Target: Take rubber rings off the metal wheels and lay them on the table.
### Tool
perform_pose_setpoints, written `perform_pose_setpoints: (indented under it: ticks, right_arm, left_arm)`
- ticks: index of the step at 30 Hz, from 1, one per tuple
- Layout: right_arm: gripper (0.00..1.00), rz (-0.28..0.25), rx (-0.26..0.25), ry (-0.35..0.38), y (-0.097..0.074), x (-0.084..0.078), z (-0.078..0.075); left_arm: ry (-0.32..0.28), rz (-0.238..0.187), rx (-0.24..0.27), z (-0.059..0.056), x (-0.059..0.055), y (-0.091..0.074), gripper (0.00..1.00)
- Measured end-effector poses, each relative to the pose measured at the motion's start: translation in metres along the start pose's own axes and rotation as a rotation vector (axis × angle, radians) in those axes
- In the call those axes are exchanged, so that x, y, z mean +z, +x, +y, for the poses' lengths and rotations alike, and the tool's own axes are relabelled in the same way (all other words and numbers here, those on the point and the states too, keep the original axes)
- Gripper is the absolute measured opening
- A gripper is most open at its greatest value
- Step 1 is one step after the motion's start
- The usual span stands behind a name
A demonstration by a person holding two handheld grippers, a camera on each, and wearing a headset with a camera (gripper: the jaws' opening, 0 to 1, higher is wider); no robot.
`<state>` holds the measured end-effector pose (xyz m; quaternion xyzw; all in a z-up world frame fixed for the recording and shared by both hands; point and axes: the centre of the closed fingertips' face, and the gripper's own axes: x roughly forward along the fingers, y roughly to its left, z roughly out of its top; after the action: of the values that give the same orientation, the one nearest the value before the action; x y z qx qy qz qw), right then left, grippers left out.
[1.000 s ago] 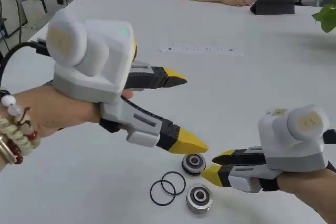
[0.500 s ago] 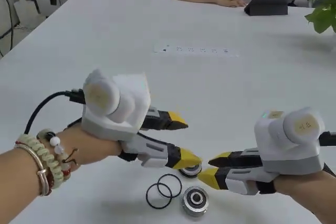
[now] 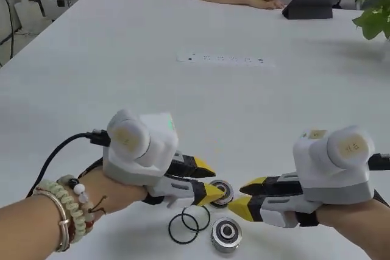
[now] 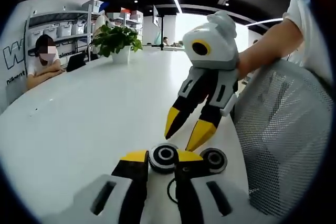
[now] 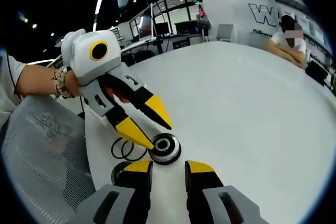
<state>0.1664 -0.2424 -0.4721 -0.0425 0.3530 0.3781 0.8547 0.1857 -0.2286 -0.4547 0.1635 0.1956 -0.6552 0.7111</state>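
Head view: one metal wheel lies on the white table between the yellow tips of the left gripper. Its jaws bracket the wheel, but whether they pinch it I cannot tell. Two rubber rings lie loose and overlapping beside a second wheel. The right gripper hovers just beside them, jaws parted and empty.

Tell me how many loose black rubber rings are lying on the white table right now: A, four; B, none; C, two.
C: two thin black rubber rings lie overlapping on the white table, beside the nearer round metal wheel.
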Motion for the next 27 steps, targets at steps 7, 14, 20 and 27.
perform_pose_setpoints:
  ticks: [7,14,20,27]
  right_arm:
    - [0.22,0.005,0.001,-0.014,0.0011,-0.0006,0.0011]
    - [0.21,0.016,0.001,-0.033,0.0053,-0.0026,0.0051]
    - [0.20,0.030,0.001,-0.055,0.0070,-0.0048,0.0064]
    - [0.20,0.019,-0.016,-0.054,0.0065,-0.0030,0.0025]
  left_arm:
    - [0.008,0.006,-0.003,-0.0026,-0.0025,0.0034,0.12]
    - [0.035,0.013,0.004,-0.0036,-0.0022,0.0042,0.12]
    - [0.061,0.017,0.009,-0.0034,-0.0024,0.0050,0.11]
    - [0.072,0.016,-0.004,-0.0063,-0.0026,0.0060,0.07]
